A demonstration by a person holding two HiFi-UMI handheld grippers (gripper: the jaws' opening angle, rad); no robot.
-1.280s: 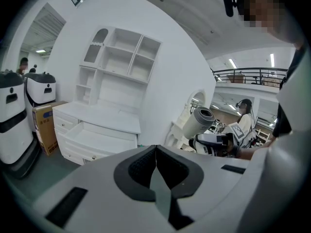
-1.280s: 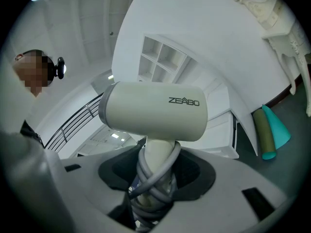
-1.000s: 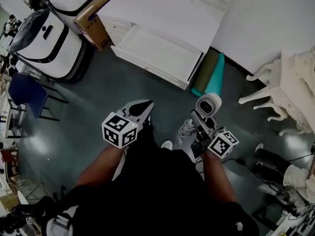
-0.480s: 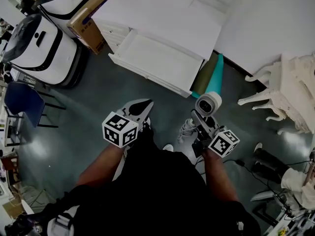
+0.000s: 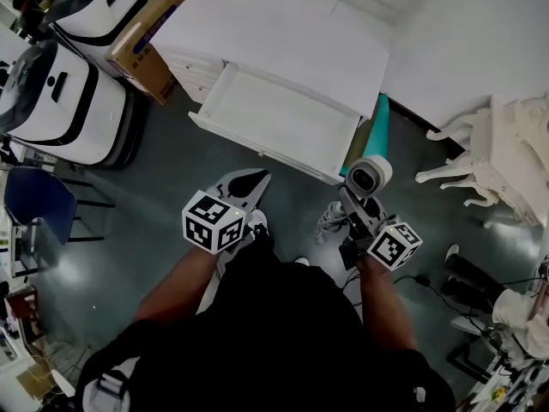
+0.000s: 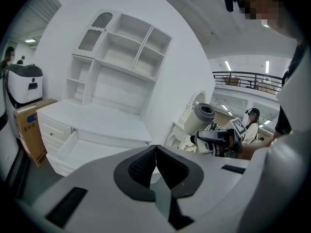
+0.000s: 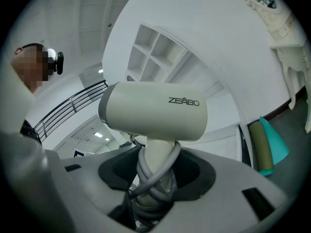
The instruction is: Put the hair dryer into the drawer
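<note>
The right tool (image 5: 350,211) grips the hair dryer (image 5: 367,177) by its cord-wrapped handle, the open drawer (image 5: 283,114) lies at 11 o'clock from it, and the left tool (image 5: 246,184) is clenched empty.

Grey floor (image 5: 154,209): white desk (image 5: 283,37), cardboard box (image 5: 142,46).

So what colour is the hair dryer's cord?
The cord is grey, wrapped round the handle; clearest in the right gripper view.

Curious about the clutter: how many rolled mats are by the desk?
2: a teal roll and an olive roll beside it, at the desk's right end; others may be hidden.
</note>
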